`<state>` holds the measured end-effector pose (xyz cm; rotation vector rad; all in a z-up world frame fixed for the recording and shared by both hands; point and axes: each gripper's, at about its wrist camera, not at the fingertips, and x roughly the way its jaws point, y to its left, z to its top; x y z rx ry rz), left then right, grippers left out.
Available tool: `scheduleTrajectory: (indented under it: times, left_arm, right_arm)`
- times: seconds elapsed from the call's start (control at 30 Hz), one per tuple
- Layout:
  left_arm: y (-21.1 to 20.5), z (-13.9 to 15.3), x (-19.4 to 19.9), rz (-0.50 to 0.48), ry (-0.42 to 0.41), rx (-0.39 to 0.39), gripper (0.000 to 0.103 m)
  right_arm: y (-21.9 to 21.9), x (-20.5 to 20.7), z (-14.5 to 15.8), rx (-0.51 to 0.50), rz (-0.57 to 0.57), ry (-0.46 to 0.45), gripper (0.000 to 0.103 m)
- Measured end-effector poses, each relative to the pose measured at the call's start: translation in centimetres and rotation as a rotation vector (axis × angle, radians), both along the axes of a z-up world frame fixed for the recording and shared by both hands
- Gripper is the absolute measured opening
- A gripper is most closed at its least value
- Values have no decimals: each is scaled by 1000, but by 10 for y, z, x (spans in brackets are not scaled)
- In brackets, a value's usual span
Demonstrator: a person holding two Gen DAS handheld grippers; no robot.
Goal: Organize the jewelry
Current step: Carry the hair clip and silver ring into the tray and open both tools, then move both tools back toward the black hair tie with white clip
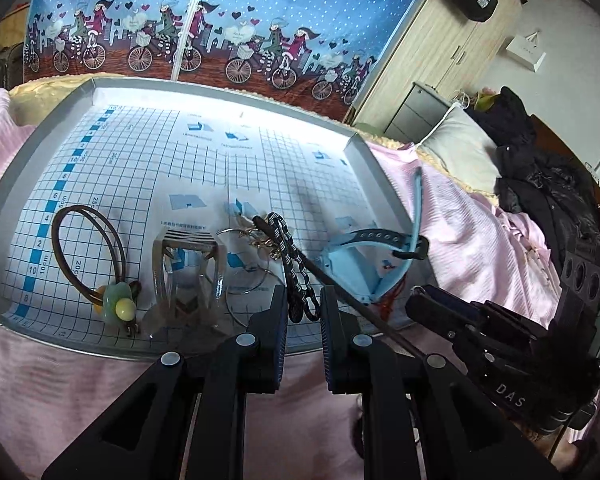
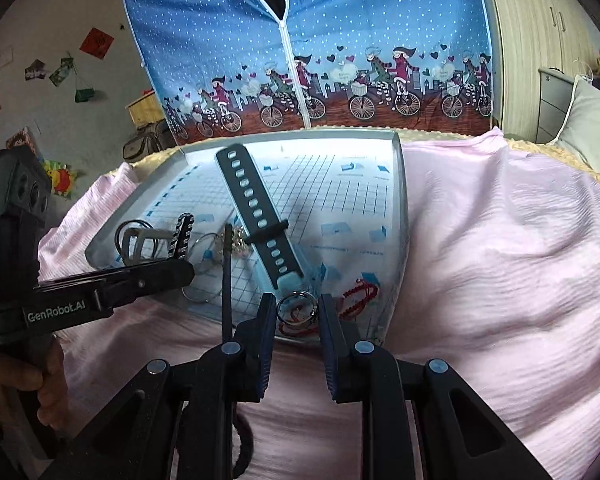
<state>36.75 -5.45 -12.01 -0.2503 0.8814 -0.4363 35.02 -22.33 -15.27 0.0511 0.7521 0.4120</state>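
Between right gripper fingers: metal ring.

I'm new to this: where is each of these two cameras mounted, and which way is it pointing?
Left wrist view: sits on the left tongs, looking forward over the gridded tray of jewelry; a black-and-white hair tie lies between its fingers, and the right tongs enter from the right.
Right wrist view: sits on the right tongs, facing the tray's near right corner, where a metal ring lies between its fingers; the left tongs and a hand show at left.
Shared: tray, blue watch, hair tie, blue patterned curtain.
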Motion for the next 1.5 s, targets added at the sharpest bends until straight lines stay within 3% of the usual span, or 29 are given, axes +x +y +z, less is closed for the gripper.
scheduleTrajectory:
  times: [0.5, 0.63, 0.77, 0.83, 0.93, 1.0, 1.1, 1.23, 1.33, 1.5]
  left_arm:
    - [0, -4, 5, 18, 52, 43, 16]
    - [2, 4, -2, 33, 40, 39, 43]
    - [8, 18, -13, 28, 25, -3, 56]
    - [10, 29, -23, 27, 7, -15, 74]
    - [15, 49, -45, 49, -59, -27, 93]
    - [19, 62, -58, 69, -107, -38, 101]
    - [23, 84, -80, 108, -213, -23, 101]
    - [27, 101, -117, 172, -347, 43, 101]
    - [30, 106, -136, 186, -361, 83, 101]
    - [39, 103, -165, 198, -299, 98, 101]
  right_arm:
    - [-2, 2, -1, -13, -22, 10, 22]
    - [-11, 0, 8, 2, -49, -5, 39]
    - [-25, -9, 25, 44, -94, -37, 52]
    - [-33, -18, 35, 69, -118, -60, 68]
    - [-44, -31, 49, 100, -143, -82, 86]
    - [-50, -40, 58, 117, -150, -98, 93]
    - [-53, -57, 73, 122, -147, -142, 103]
    - [-50, -83, 91, 94, -133, -220, 103]
    - [-47, -102, 97, 73, -123, -255, 103]
    - [-34, -131, 102, 22, -92, -276, 103]
